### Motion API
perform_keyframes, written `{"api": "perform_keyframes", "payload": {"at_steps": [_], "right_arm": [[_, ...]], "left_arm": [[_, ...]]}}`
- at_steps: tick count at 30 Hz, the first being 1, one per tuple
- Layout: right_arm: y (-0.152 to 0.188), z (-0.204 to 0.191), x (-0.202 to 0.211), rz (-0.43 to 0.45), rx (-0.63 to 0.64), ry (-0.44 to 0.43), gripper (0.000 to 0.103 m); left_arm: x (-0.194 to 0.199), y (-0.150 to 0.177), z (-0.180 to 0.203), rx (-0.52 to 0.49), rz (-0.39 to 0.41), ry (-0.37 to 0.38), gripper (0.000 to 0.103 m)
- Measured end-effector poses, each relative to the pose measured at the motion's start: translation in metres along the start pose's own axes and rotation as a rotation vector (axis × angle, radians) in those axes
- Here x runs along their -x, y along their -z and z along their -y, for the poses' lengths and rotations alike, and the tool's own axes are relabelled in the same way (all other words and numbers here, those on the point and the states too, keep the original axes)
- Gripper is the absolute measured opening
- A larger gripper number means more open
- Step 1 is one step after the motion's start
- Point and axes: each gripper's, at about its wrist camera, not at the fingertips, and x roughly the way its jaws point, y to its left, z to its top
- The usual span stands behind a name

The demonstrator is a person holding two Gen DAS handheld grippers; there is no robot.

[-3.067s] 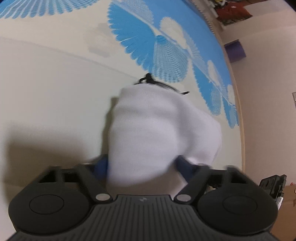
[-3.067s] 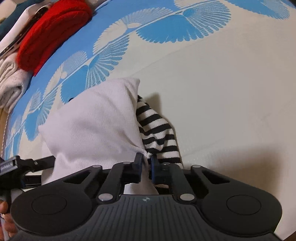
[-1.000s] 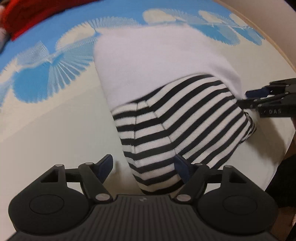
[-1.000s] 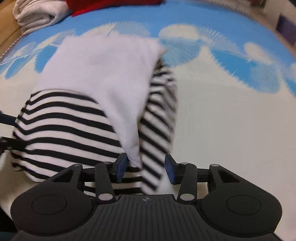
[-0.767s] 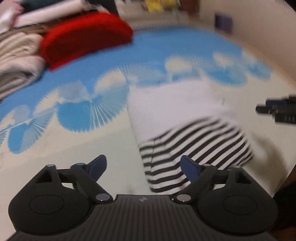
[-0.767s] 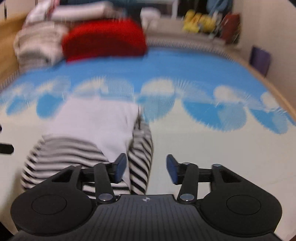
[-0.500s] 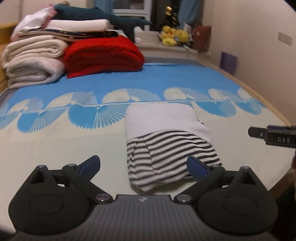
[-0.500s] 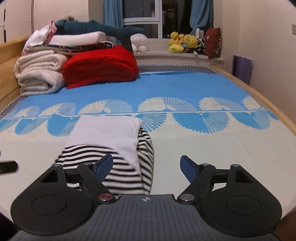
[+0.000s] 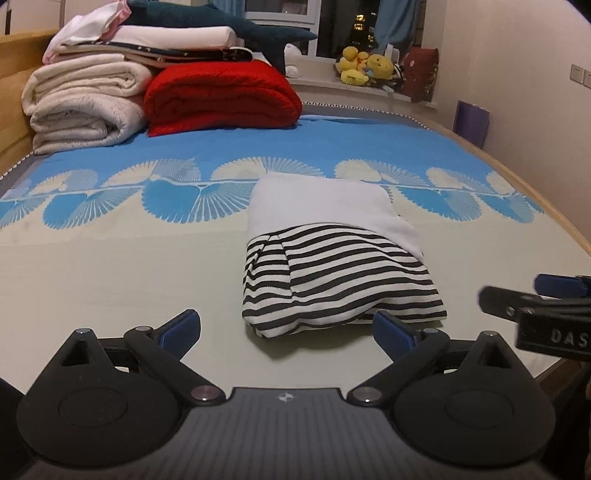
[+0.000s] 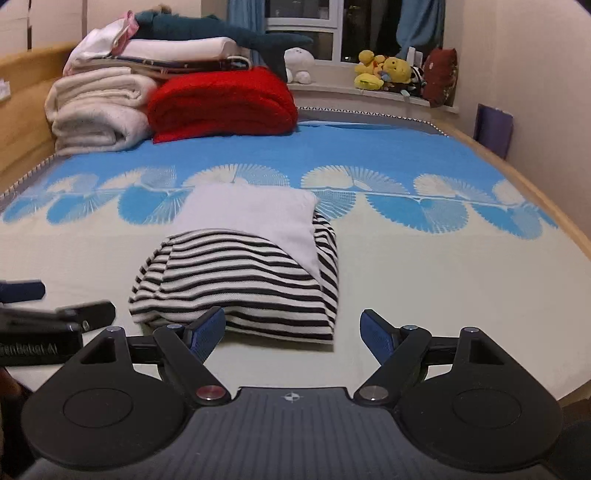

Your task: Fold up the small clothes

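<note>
A folded small garment, black-and-white striped (image 9: 332, 280) with a white part on top (image 9: 325, 206), lies on the bed sheet; it also shows in the right wrist view (image 10: 240, 280). My left gripper (image 9: 288, 330) is open and empty, held just in front of the garment's near edge. My right gripper (image 10: 293, 330) is open and empty, also just short of the garment. Neither touches the cloth. The right gripper's fingers (image 9: 517, 302) show at the right edge of the left wrist view, and the left gripper's fingers (image 10: 74, 314) at the left edge of the right wrist view.
A red folded blanket (image 9: 221, 96) and stacked cream blankets (image 9: 81, 107) sit at the back left of the bed. A dark plush shark (image 9: 236, 29) lies on the stack. Plush toys (image 9: 365, 66) stand on the windowsill. The bed's wooden edge (image 9: 554, 218) runs along the right.
Both grippers let go of the garment, opened wide and drew back and up from it. The folded garment now lies flat on the bed.
</note>
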Motion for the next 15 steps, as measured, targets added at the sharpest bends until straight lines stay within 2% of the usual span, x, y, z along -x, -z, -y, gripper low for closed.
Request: {"api": "perform_keyframes", "payload": {"at_steps": [6, 15], "right_arm": [[0.002, -0.018, -0.011, -0.026, 0.055, -0.015, 0.080], [0.000, -0.022, -0.019, -0.033, 0.049, -0.017, 0.080]], "left_arm": [[0.000, -0.001, 0.001, 0.012, 0.015, -0.009, 0.102], [-0.010, -0.003, -0.004, 0.038, -0.017, -0.008, 0.102]]}}
